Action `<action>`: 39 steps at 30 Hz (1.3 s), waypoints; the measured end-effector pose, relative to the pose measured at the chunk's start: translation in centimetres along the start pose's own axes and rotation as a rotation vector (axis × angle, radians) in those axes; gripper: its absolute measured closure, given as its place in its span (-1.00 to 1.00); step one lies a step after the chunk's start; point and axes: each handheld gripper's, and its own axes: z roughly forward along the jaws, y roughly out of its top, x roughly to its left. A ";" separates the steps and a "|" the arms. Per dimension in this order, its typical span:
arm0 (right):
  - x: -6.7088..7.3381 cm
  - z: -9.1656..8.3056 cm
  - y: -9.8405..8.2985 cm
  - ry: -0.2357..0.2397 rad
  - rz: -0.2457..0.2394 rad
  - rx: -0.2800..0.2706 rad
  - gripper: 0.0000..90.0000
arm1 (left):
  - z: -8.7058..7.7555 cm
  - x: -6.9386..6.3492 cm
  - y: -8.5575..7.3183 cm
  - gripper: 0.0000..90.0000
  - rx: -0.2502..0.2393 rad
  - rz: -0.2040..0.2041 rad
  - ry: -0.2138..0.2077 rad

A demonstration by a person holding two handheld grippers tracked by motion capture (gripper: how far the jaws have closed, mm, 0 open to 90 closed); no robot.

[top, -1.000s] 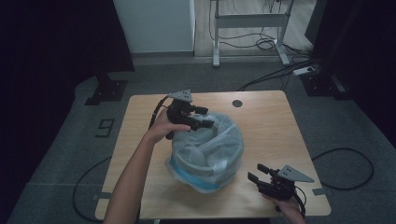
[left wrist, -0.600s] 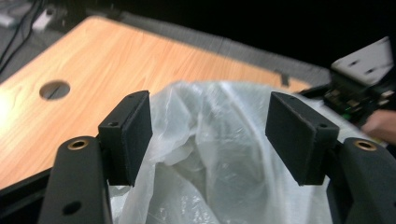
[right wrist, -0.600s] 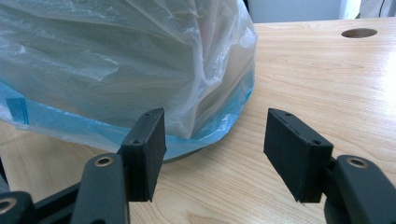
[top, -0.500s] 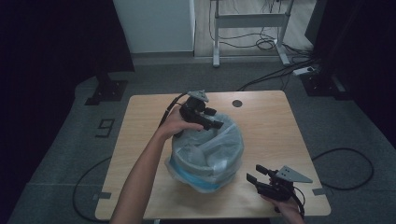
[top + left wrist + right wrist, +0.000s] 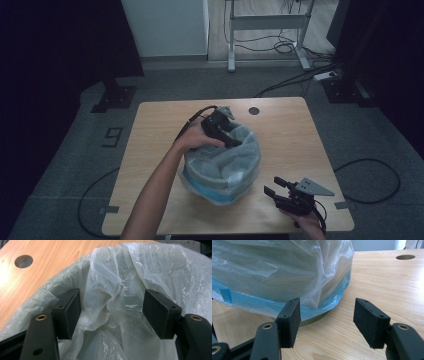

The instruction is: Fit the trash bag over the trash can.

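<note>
Left tool (image 5: 235, 141) at far rim of bin bag (image 5: 225, 167), jaws spread, gripping nothing; right tool (image 5: 274, 186) near bag's base on tabletop (image 5: 150, 135), jaws spread, empty.

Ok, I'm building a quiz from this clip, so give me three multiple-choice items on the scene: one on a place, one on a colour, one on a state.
1. Where is the left gripper?
A. over the bin's mouth, at its far rim
B. on the floor
C. at the table's near left corner

2. What colour is the band low on the bin liner?
A. red
B. blue
C. yellow

3. How do the right gripper's fingers stand?
A. clamped on the liner
B. shut on nothing
C. apart, with nothing between them

Answers:
1 A: the high view has it above the liner at the rim away from the person.
2 B: the right gripper view shows a blue strip just above the base.
3 C: bare tabletop shows in the gap between them.
</note>
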 end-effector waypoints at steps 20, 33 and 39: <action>0.4 0.2 -0.1 0.001 -0.012 0.010 -0.16 | -3.4 -2.8 0.1 -0.32 -0.120 0.065 -0.046; 0.4 0.2 -0.1 0.001 -0.015 0.012 -0.16 | 0.4 -4.0 0.9 -0.30 0.044 0.108 0.016; 0.4 0.2 -0.1 0.001 -0.017 0.012 -0.16 | 0.9 -4.4 1.0 -0.31 0.060 0.123 0.023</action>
